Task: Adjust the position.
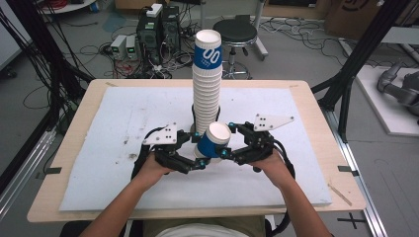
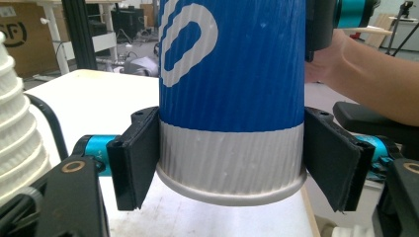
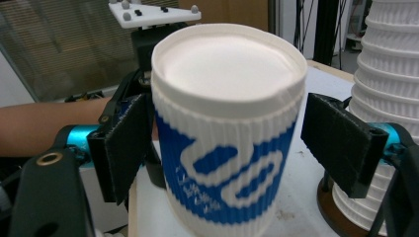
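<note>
A blue-and-white ribbed paper cup (image 1: 212, 143) hangs tilted above the white mat, between my two grippers. My left gripper (image 1: 199, 148) is shut on it; in the left gripper view both pads press the white band near the cup's rolled rim (image 2: 230, 187). My right gripper (image 1: 228, 139) stands open around the cup's closed end (image 3: 227, 74). Its left pad lies against the cup wall and its right pad (image 3: 341, 143) stands slightly off it. A tall stack of upturned cups (image 1: 206, 84) rises just behind.
The white mat (image 1: 123, 123) covers a wooden table. The cup stack (image 3: 390, 74) stands on a dark round base, close beside my right gripper. On the floor beyond the table are a black stool (image 1: 234, 32), computer cases (image 1: 158, 29) and cables.
</note>
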Demonstrator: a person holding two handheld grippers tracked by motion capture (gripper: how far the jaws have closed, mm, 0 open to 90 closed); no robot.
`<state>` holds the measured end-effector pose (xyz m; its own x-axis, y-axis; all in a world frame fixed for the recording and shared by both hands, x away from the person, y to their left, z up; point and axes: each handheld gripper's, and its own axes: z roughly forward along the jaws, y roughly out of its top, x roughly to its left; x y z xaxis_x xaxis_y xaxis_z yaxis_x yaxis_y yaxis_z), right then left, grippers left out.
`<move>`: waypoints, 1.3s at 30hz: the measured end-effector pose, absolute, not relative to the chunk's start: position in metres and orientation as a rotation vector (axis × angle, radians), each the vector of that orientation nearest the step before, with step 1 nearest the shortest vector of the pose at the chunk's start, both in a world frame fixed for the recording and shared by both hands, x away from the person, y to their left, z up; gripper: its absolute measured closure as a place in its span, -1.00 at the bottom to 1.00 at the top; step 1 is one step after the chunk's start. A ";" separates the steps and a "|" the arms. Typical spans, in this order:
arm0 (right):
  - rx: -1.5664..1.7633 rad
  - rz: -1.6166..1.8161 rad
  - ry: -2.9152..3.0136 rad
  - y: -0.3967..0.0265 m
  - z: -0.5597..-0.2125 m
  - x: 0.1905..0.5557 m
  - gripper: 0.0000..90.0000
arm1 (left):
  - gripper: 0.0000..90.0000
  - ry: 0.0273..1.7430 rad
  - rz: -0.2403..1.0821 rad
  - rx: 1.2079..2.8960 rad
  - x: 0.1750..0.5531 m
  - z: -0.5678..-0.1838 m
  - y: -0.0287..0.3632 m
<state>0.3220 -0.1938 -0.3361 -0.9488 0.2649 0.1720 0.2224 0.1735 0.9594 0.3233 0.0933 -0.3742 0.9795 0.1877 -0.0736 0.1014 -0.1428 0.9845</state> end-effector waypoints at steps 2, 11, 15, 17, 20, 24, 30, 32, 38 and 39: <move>0.489 1.929 2.383 -0.196 -0.334 0.322 -0.56 | -0.40 0.220 0.087 1.727 0.325 -0.372 0.097; 0.429 1.825 2.439 -0.200 -0.321 0.327 -0.56 | -0.41 0.216 0.104 1.768 0.327 -0.361 0.108; 0.373 1.754 2.487 -0.198 -0.310 0.331 -0.56 | -0.41 0.221 0.110 1.779 0.327 -0.359 0.111; 0.348 1.728 2.502 -0.197 -0.303 0.334 -0.56 | -0.41 0.217 0.112 1.790 0.328 -0.358 0.112; 0.312 1.677 2.542 -0.194 -0.293 0.338 -0.56 | -0.41 0.219 0.109 1.797 0.327 -0.359 0.111; 0.262 1.605 2.604 -0.187 -0.285 0.344 -0.56 | -0.41 0.204 0.105 1.824 0.327 -0.360 0.109; 0.205 1.569 2.695 -0.175 -0.282 0.349 -0.56 | -0.41 0.187 0.094 1.854 0.325 -0.362 0.105; 0.177 1.551 2.722 -0.171 -0.283 0.350 -0.56 | -0.41 0.181 0.088 1.856 0.325 -0.362 0.105; 0.114 1.458 2.816 -0.159 -0.283 0.348 -0.56 | -0.41 0.172 0.076 1.873 0.325 -0.362 0.105; 0.108 1.445 2.827 -0.157 -0.284 0.348 -0.56 | -0.41 0.164 0.077 1.880 0.325 -0.362 0.105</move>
<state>0.3480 -0.1575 -0.2837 -0.9971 0.0447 0.0623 0.0767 0.5843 0.8079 0.3250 0.1047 -0.3619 0.9879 0.1525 -0.0291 0.0748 -0.3028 0.9501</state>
